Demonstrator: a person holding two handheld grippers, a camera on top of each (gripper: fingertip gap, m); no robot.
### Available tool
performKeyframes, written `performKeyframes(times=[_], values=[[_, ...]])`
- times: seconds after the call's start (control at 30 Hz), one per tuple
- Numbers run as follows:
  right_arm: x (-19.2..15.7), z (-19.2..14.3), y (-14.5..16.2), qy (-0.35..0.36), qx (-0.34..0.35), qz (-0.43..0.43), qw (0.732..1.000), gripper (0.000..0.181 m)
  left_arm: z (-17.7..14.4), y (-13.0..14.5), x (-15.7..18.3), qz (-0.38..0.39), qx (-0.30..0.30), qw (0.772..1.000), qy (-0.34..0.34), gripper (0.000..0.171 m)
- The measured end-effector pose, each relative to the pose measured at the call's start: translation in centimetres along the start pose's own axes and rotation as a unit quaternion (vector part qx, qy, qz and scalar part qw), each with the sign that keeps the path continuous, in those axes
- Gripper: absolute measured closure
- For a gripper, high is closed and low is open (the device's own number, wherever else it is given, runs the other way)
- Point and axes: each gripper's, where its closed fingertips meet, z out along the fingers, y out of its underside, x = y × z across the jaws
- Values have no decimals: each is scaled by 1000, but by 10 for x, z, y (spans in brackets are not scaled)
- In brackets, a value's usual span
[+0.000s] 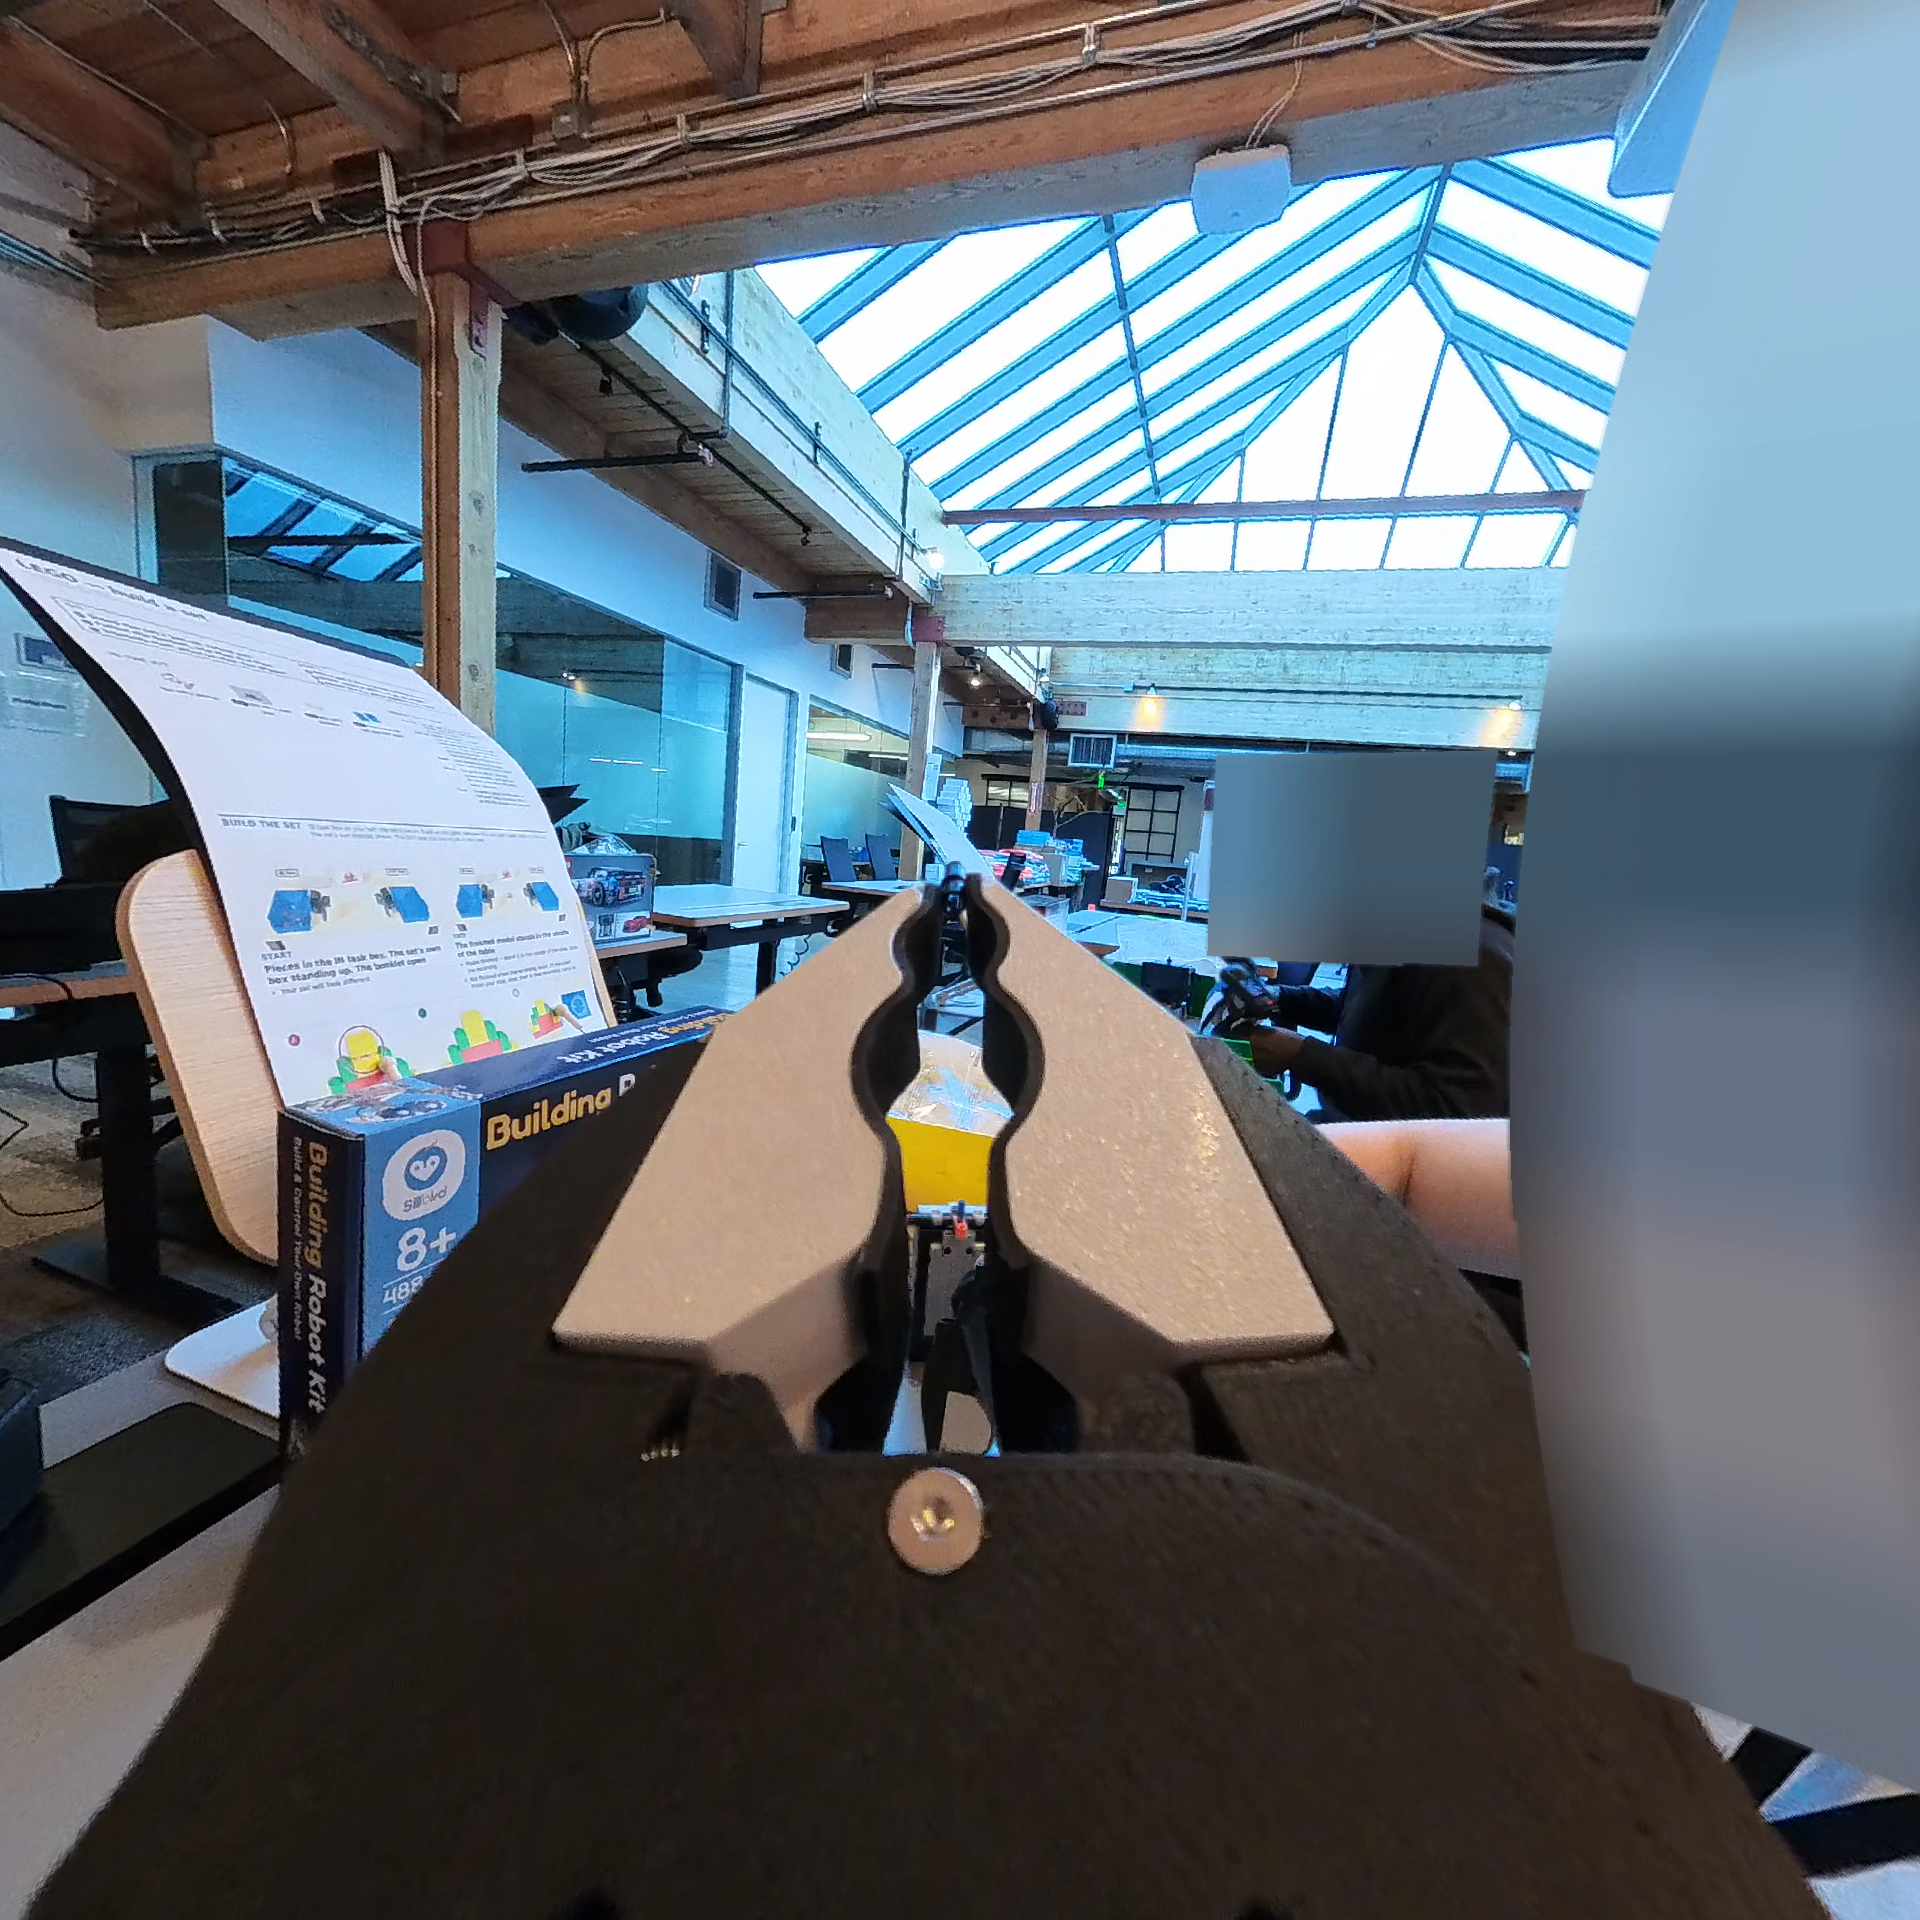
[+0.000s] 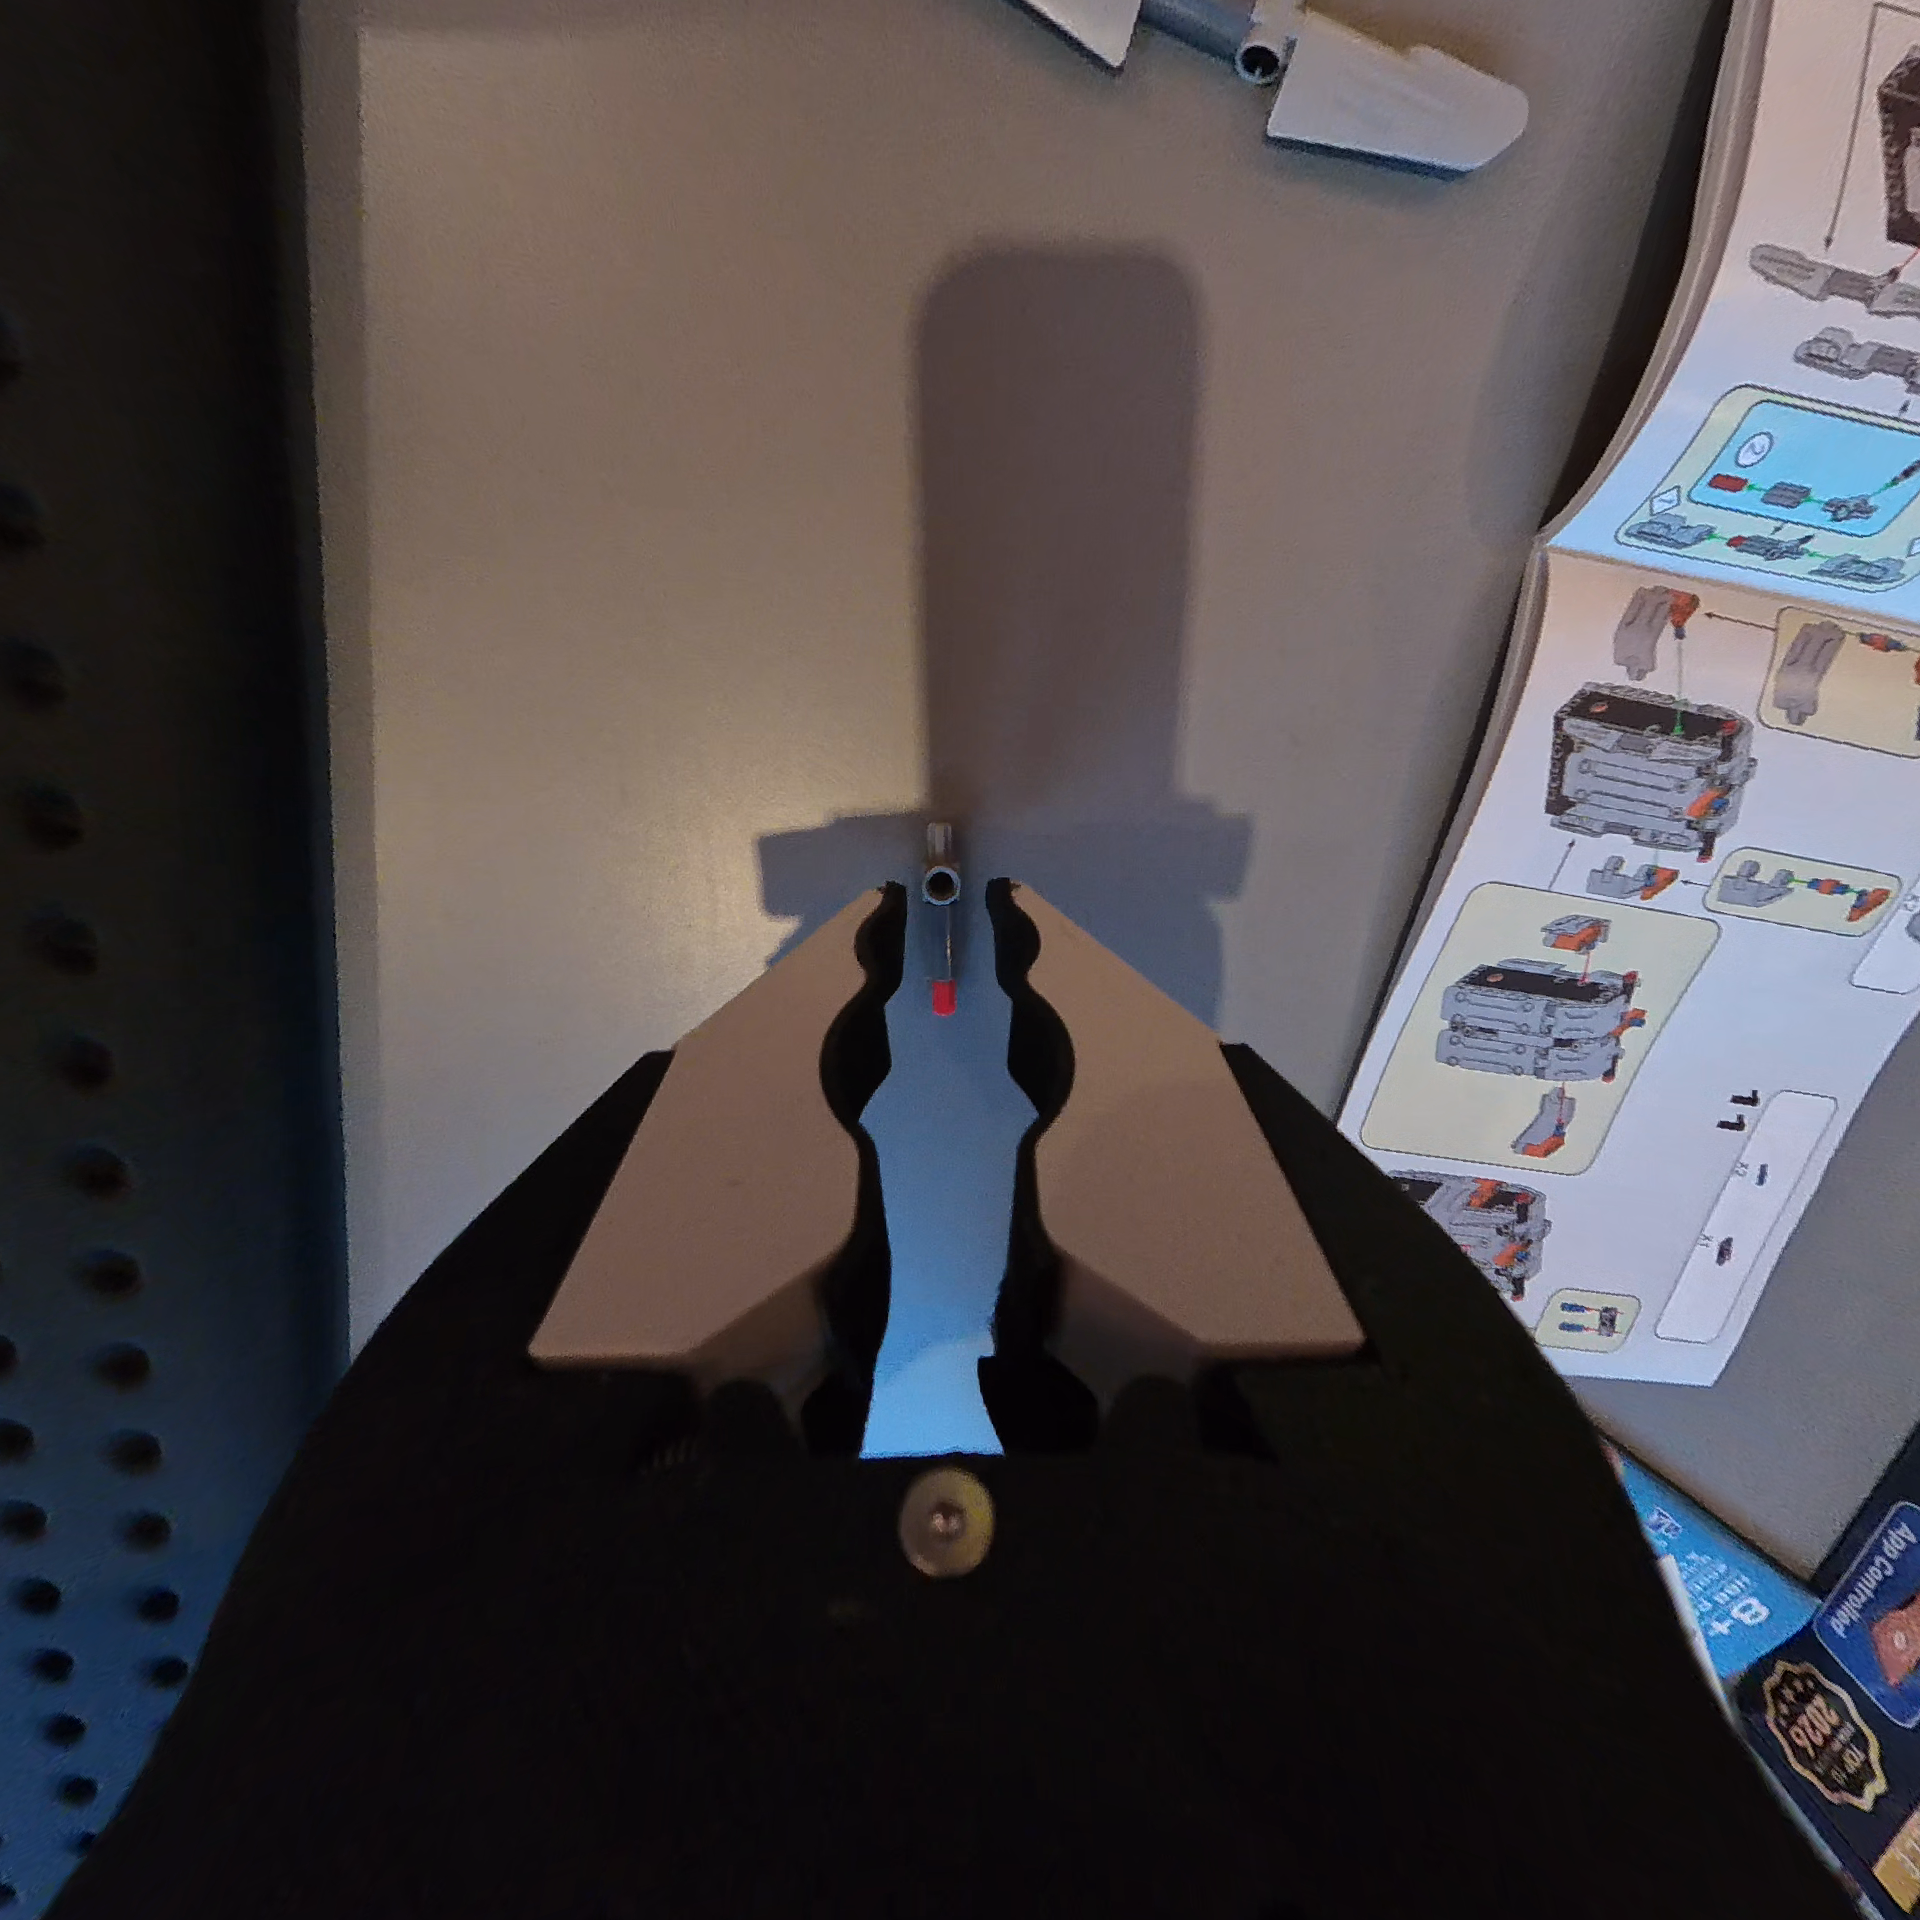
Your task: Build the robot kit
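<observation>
My right gripper [image 2: 940, 888] points down at a pale table [image 2: 623, 520] and is open by a narrow gap. A small grey connector with a red end [image 2: 941, 940] stands between its fingertips, with a sliver of space on each side. My left gripper [image 1: 952, 891] points forward and up over the desk, its tips closed together. A small dark bit shows at the tips, and I cannot tell what it is. Through the gap lower down, a small grey piece with a red tip [image 1: 958, 1236] shows in front of a yellow bin [image 1: 940, 1148].
A printed sheet on a wooden stand [image 1: 343, 831] and a blue kit box [image 1: 416, 1195] sit left of the left gripper. A person's arm [image 1: 1423, 1174] is at the right. A grey winged part [image 2: 1392, 104], an open booklet [image 2: 1662, 831] and a perforated board [image 2: 83, 1143] surround the right gripper. Spacing between my two grippers at the tips: around 40 cm.
</observation>
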Motion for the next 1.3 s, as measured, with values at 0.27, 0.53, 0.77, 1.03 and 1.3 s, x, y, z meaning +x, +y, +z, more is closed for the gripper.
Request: performKeyframes(times=[0.27,0.53,0.77,1.03,1.3], values=[[-1,3,-3,-7,9,2,1000,174,3,2,0,-3,-5,1000,2,169],[-1,5,-2,-8,3,0,1000,174,1,1,1,0,-4,1000,2,169],[-2,4,-1,-11,1,0,1000,176,1,0,1,4,-2,1000,1,169],[-2,4,0,-8,5,2,1000,176,0,-1,1,3,0,1000,-1,169],[6,-17,-23,18,92,7,996,176,-4,-2,2,4,3,1000,-2,169]])
